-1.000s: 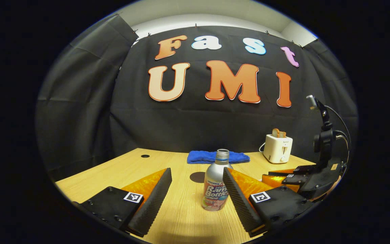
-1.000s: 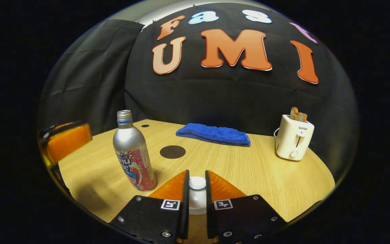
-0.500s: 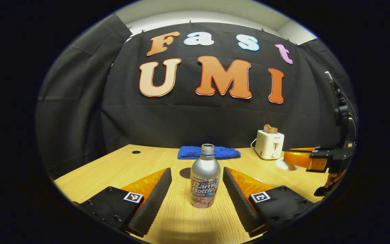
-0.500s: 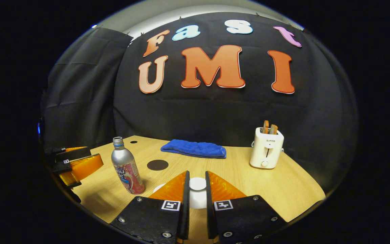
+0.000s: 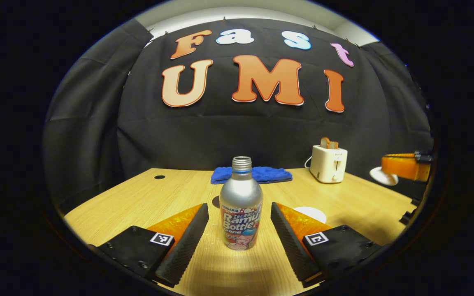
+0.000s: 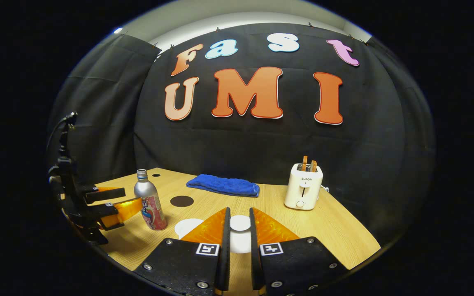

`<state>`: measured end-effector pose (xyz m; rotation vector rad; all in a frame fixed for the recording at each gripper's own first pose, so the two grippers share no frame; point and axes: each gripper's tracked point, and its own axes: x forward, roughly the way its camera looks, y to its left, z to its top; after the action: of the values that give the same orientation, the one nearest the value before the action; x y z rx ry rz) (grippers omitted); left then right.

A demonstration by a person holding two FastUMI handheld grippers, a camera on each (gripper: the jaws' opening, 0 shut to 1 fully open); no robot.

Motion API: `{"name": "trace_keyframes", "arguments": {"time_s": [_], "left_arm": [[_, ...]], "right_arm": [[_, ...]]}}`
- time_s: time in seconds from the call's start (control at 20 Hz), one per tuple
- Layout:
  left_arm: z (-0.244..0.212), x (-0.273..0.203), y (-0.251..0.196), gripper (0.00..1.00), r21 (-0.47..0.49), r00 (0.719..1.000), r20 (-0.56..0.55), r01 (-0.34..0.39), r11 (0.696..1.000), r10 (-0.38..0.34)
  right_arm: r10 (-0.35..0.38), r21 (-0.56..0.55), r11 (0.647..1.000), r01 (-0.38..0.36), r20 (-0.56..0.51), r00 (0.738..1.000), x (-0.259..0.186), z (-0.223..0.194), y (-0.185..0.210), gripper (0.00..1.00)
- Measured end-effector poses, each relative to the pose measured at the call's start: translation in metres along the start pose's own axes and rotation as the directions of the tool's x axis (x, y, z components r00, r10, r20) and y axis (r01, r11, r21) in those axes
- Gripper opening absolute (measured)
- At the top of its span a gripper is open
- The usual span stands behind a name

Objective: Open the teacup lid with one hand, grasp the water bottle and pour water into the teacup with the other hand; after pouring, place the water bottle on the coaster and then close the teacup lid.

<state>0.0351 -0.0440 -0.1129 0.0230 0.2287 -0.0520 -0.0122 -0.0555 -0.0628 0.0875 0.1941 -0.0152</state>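
Left gripper [image 5: 239, 230]: jaws apart, straddling the water bottle [image 5: 241, 209] without touching, lined up to close on it.
Water bottle: upright on the table [image 5: 146, 197], uncapped, ready to pour.
Coaster [image 6: 181, 201]: behind bottle, bare, kept for set-down.
Teacup [image 6: 188, 227]: uncovered, awaiting water.
Right gripper [image 6: 239, 234]: clamped on lid [image 6: 240, 225], held off the cup.

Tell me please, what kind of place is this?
Probably a staged recording booth, not a real kitchen: black cloth hangs as the wall behind a wooden table, with a toaster and a folded blue towel.
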Motion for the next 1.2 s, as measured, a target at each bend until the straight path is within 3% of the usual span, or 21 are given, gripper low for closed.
{"name": "trace_keyframes", "arguments": {"time_s": [0.45, 0.5, 0.65, 0.85, 0.95, 1.2], "left_arm": [[-0.042, 0.039, -0.009, 1.00, 0.000, 0.992, -0.129, 0.001, 1.000, -0.001], [-0.049, 0.041, -0.007, 0.96, 0.005, 0.988, -0.156, -0.011, 1.000, 0.012], [-0.057, 0.050, -0.007, 1.00, -0.009, 0.980, -0.199, -0.013, 1.000, 0.011], [-0.059, 0.055, -0.007, 0.84, 0.004, 0.980, -0.199, -0.009, 1.000, 0.010], [-0.059, 0.050, -0.007, 0.82, 0.012, 0.979, -0.203, -0.012, 1.000, 0.014], [-0.038, 0.050, 0.009, 0.82, 0.181, 0.983, -0.146, -0.081, 0.980, 0.108]], "right_arm": [[-0.019, 0.015, 1.000, 0.019, 0.006, 1.000, -0.009, -0.002, -0.020, 0.22], [-0.019, 0.016, 1.000, 0.019, 0.004, 1.000, -0.010, -0.003, -0.021, 0.22], [-0.027, 0.018, 0.999, 0.027, 0.007, 1.000, -0.010, -0.003, -0.027, 0.22], [-0.021, 0.024, 0.999, 0.021, 0.004, 1.000, -0.013, -0.007, -0.029, 0.22], [-0.016, 0.023, 1.000, 0.016, 0.002, 1.000, -0.011, -0.009, -0.029, 0.22], [-0.005, 0.019, 1.000, 0.005, 0.006, 1.000, -0.008, -0.014, -0.037, 0.22]]}}
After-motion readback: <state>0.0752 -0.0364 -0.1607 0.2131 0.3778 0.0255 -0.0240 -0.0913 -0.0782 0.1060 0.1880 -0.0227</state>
